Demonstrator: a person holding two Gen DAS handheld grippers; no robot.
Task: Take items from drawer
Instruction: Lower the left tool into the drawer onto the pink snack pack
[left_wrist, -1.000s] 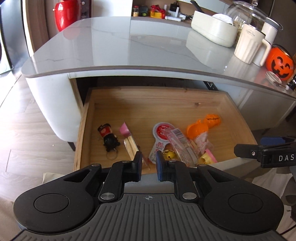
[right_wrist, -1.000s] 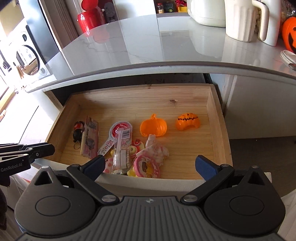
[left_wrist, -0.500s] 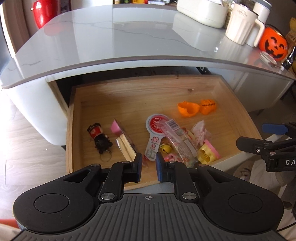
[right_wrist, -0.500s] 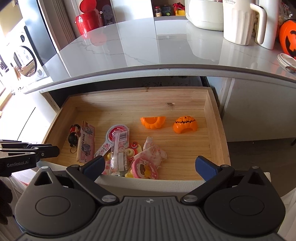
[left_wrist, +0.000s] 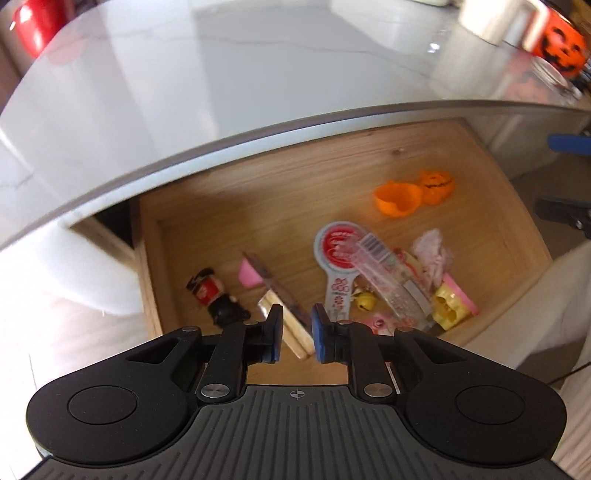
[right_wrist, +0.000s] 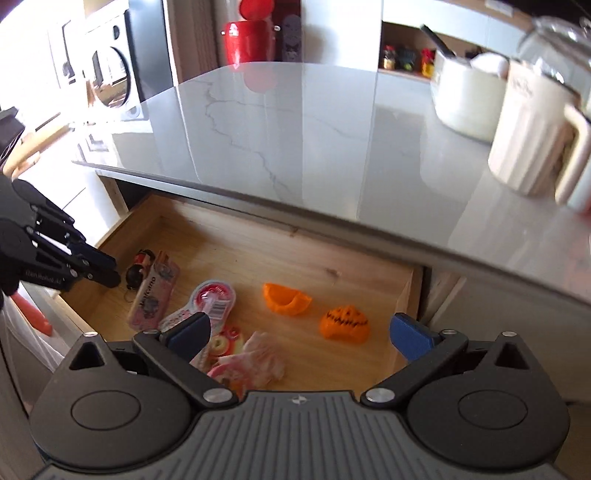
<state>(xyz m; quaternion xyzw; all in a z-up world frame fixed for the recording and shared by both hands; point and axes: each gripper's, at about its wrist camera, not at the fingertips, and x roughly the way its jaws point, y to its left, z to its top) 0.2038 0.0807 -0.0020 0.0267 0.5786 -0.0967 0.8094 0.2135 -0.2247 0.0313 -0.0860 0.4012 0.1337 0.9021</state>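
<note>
hovering over the open wooden drawer, the left gripper, narrowly parted and empty, nears a light, stiff pink snack packet by the front edge; the right gripper is spread wide.

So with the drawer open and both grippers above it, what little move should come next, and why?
Probably lower the left gripper onto the flat pink packet near the drawer's left side. Its narrow jaws hold nothing and already sit above that packet, beside the small figure keychain. The right gripper stands wide open and empty over the orange pumpkin halves, further from any grasp.
</note>
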